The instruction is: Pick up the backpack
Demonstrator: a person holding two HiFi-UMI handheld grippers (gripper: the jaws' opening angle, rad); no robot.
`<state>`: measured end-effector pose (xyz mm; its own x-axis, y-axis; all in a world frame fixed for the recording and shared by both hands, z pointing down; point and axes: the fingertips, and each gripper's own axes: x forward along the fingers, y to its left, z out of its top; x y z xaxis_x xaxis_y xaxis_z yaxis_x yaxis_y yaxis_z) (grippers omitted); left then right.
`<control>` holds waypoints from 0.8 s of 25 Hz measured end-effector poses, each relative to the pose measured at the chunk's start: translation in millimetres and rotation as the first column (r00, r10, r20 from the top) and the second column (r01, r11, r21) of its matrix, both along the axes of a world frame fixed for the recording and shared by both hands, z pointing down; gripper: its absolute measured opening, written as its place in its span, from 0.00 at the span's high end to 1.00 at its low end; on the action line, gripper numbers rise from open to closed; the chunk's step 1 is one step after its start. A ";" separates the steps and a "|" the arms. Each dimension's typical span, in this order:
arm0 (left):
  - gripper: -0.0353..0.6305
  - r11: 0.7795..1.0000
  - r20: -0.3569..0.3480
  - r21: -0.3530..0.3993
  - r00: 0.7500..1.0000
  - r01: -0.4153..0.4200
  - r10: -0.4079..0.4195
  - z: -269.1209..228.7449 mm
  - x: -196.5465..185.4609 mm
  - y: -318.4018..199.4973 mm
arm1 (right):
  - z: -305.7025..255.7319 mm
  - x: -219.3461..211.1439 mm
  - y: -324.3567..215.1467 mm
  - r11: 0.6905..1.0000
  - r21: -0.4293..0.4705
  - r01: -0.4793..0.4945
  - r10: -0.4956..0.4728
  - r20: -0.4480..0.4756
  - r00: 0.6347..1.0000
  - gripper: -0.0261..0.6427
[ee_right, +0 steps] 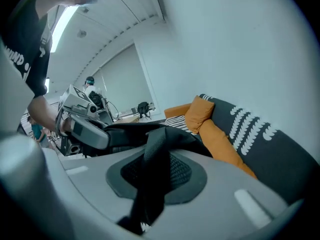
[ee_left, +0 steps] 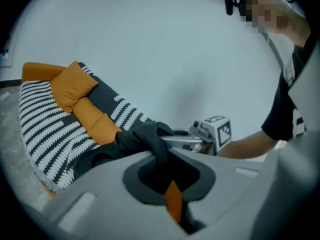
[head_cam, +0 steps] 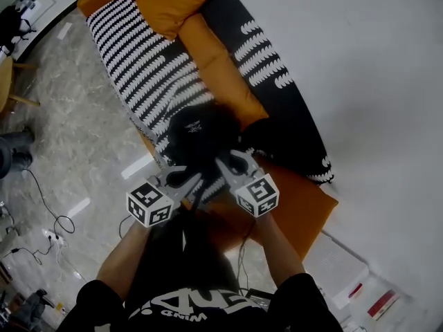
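Note:
The black backpack (head_cam: 201, 133) hangs bunched just above the sofa's front edge, between my two grippers. My left gripper (head_cam: 196, 178) is shut on a fold of its black fabric (ee_left: 142, 136), which runs down between the jaws over an orange tab (ee_left: 173, 199). My right gripper (head_cam: 223, 163) is shut on a black webbing strap (ee_right: 156, 149) that passes between its jaws. In the left gripper view the right gripper (ee_left: 192, 140) sits close behind the fabric. The left gripper (ee_right: 82, 129) shows in the right gripper view, touching the same bundle.
The sofa (head_cam: 291, 109) has a dark back with white leaf print, a black-and-white striped throw (head_cam: 142, 68) and orange cushions (head_cam: 169, 2). Cables (head_cam: 48, 216) lie on the marble floor at the left. Papers (head_cam: 346, 275) lie at the lower right. A white wall stands behind the sofa.

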<state>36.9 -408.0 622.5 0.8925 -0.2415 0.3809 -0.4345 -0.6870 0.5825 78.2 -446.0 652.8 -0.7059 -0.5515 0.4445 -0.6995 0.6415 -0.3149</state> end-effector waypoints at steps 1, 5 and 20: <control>0.93 1.000 -0.003 0.002 1.000 0.000 0.000 -7.1 3.2 3.1 | -8.2 4.5 4.4 1.000 0.007 -0.010 0.010 0.007 1.000 0.87; 0.93 0.999 0.000 0.027 1.000 -0.017 0.017 -35.6 9.1 11.0 | -38.9 14.4 15.2 0.998 0.050 -0.050 0.050 0.007 0.999 0.87; 0.93 0.996 -0.075 0.085 0.997 -0.011 0.018 -162.6 -44.2 88.8 | -162.7 -29.1 103.4 0.994 0.070 -0.087 0.076 0.151 0.986 0.87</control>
<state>-7.3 -319.2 459.9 0.9217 -0.2567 0.2908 -0.3808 -0.7410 0.5530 49.2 -342.6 490.1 -0.7120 -0.6381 0.2931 -0.6998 0.6105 -0.3709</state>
